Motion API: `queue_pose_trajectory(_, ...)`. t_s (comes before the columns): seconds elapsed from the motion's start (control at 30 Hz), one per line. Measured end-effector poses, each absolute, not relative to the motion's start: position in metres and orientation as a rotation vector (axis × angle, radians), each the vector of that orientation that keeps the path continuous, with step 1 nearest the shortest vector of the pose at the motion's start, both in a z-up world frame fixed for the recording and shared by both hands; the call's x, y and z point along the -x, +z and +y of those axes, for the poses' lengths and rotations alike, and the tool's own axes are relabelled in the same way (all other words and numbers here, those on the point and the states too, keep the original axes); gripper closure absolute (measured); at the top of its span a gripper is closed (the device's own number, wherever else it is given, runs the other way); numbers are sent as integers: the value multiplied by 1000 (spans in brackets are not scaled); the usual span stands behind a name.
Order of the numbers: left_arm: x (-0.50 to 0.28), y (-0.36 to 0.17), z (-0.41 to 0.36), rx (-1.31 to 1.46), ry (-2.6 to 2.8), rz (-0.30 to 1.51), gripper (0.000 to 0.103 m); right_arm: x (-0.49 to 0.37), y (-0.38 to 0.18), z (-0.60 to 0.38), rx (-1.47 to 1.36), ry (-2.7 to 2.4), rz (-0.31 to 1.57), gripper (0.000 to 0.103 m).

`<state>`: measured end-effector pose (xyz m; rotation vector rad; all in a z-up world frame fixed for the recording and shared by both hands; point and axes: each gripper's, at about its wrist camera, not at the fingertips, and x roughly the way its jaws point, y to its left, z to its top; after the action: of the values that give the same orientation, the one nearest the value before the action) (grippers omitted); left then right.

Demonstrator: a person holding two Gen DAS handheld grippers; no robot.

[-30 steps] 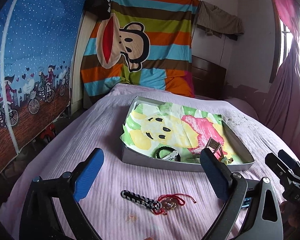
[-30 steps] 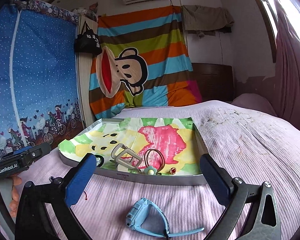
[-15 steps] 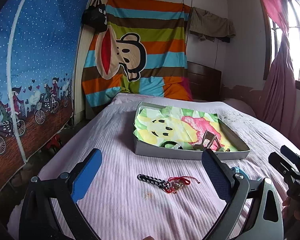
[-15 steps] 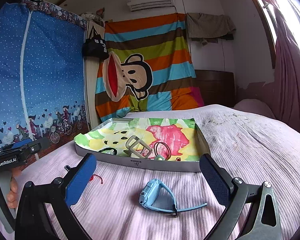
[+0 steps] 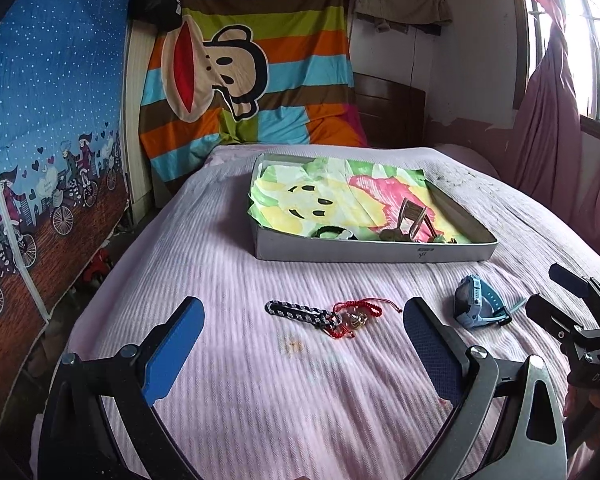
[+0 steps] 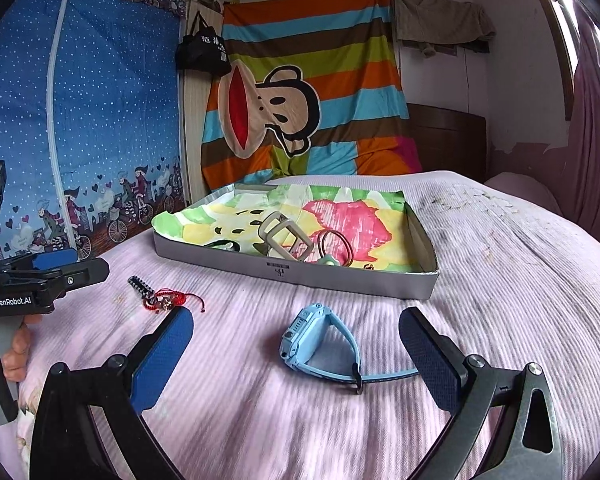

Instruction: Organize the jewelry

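A grey box tray (image 5: 372,255) (image 6: 300,274) lined with a cartoon cloth sits on the pink bed and holds a belt buckle (image 6: 286,236), a brown ring (image 6: 336,246) and small pieces. A braided black cord joined to a red string bracelet (image 5: 332,314) (image 6: 160,298) lies on the bed in front of my left gripper (image 5: 300,344), which is open and empty. A light blue watch (image 6: 320,338) (image 5: 478,304) lies between the fingers of my right gripper (image 6: 296,352), which is open and empty.
The bed's left edge drops beside a blue printed curtain (image 5: 48,152). A striped monkey blanket (image 6: 304,92) hangs at the headboard. A pink curtain (image 5: 548,120) hangs at the right window.
Both grippers have pulled back from the tray and lowered toward the bed. The cord, bracelet and watch now lie farther ahead of the fingers. Nothing was picked up.
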<state>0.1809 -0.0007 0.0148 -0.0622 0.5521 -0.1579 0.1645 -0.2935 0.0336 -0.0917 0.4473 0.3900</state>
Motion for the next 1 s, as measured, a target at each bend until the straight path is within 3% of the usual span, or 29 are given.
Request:
queue_pose_trajectory(0.73, -230, -27, -5, 65, -216, 755, 8, -193, -1, -280, 82, 467, 629, 50)
queue_pose_trajectory(1.0, -246, -35, -9, 51, -185, 763, 30, -204, -6, -279, 57, 474, 664, 53)
